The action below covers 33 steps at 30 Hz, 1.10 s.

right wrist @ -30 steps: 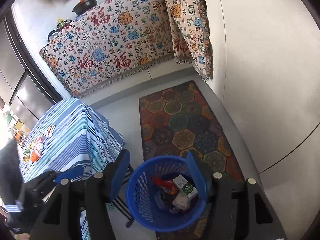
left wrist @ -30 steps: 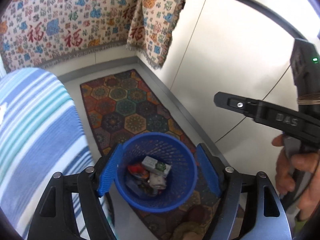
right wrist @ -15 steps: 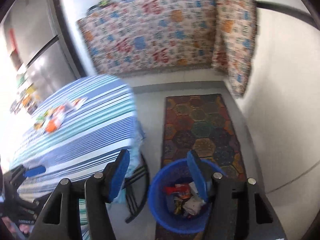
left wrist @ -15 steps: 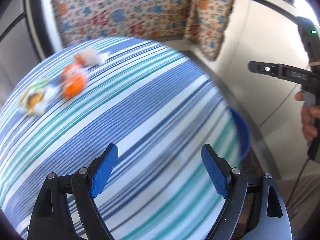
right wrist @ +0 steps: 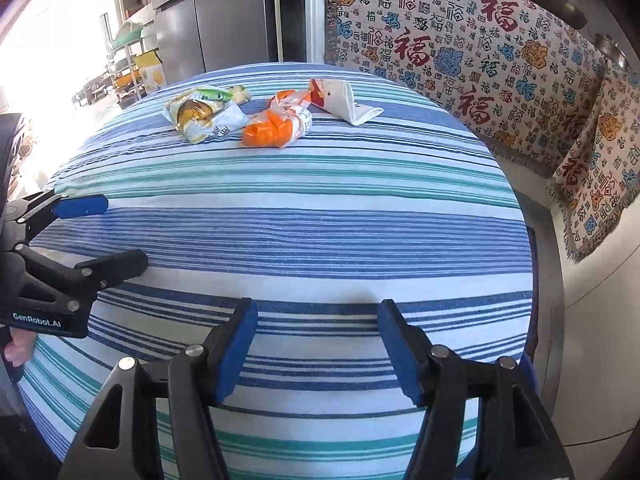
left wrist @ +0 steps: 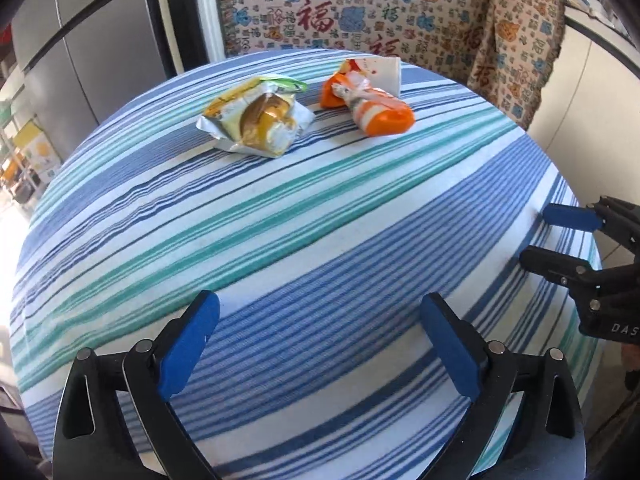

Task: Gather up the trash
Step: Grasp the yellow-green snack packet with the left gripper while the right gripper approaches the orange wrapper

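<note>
Left wrist view: the left gripper [left wrist: 318, 334] is hanging over the near part of the striped tablecloth [left wrist: 304, 216], its 2 blue-padded jaws spread wide after just opening further, with nothing between them but cloth below. Off to its right, the right gripper [left wrist: 538, 236] is reaching in over the table's edge, seen side-on (only its blue pad and black finger are showing clearly).

From the right wrist view, the right gripper [right wrist: 316, 344] is also released, its jaws having just eased apart a little, with nothing caught between them, and the left gripper [right wrist: 120, 232] is sitting at the left edge, a hand [right wrist: 18, 346] partly showing beneath its body.

Farther out, near the far side of the table, 3 pieces of trash are lying close together: a yellow and white wrapper [left wrist: 256, 118], an orange wrapper [left wrist: 370, 106] just beside it, and a white carton [left wrist: 378, 72] touching the orange one behind. Both grippers are well apart from them. Beyond the table, a patterned blanket [right wrist: 472, 40] is hanging.
</note>
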{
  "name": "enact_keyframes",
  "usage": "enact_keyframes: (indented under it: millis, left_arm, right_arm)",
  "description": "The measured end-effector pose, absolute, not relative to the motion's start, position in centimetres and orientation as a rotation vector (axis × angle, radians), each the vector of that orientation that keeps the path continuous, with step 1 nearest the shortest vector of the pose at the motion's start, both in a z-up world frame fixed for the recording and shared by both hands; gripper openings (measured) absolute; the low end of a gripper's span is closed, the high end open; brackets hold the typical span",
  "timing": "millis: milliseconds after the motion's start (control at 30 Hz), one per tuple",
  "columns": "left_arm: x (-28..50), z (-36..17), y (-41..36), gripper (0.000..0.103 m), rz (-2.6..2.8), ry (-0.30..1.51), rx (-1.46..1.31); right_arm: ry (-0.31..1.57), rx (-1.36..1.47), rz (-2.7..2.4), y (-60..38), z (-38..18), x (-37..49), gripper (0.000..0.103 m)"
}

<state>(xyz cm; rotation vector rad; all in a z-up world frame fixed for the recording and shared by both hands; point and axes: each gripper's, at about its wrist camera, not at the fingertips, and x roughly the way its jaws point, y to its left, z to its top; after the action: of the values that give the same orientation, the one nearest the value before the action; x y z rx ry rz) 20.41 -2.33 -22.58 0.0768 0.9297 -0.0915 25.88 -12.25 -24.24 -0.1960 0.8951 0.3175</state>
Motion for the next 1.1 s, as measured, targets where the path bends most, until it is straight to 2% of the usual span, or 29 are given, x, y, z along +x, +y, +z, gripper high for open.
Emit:
enact_keyframes:
  millis: [100, 200, 400, 467, 533, 633, 667, 967, 1033, 1100]
  left_arm:
    - [22.6, -22.4, -0.3, 0.100, -0.086, 0.931, 0.080]
    - [24.8, -20.3, 1.2, 0.100, -0.108, 0.845, 0.095]
    - [29.9, -18.8, 1.4, 0.100, -0.191, 0.780, 0.190]
    - [30.8, -19.4, 0.8, 0.090, -0.217, 0.792, 0.232]
    - [31.2, -20.0, 0.3, 0.048, -0.233, 0.836, 0.276]
    - [29.7, -19.5, 0.6, 0.030, -0.239, 0.836, 0.247]
    - [29.0, -19.5, 0.7, 0.027, -0.239, 0.855, 0.218]
    - [23.4, -18.2, 5.5, 0.027, -0.368, 1.066, -0.251]
    - [23.7, -18.7, 7.0, 0.035, -0.292, 1.064, -0.264]
    - [24.0, -19.1, 9.0, 0.052, -0.213, 1.038, -0.294]
  right_arm:
    - [0.886, -0.196, 0.311, -12.2, -24.3, 26.1, 0.067]
    - [0.880, -0.193, 0.309, -11.7, -24.6, 26.3, 0.069]
    - [0.866, -0.186, 0.304, -11.5, -24.6, 26.8, 0.071]
    - [0.864, -0.184, 0.302, -11.4, -24.6, 26.9, 0.072]
    - [0.864, -0.183, 0.301, -11.4, -24.6, 27.0, 0.072]
    - [0.865, -0.183, 0.301, -11.4, -24.6, 27.0, 0.072]
    - [0.865, -0.183, 0.301, -11.4, -24.5, 27.0, 0.072]
    - [0.864, -0.175, 0.291, -11.5, -24.5, 27.0, 0.072]
    - [0.861, -0.172, 0.287, -11.5, -24.5, 27.0, 0.072]
    - [0.858, -0.170, 0.284, -11.5, -24.5, 26.9, 0.072]
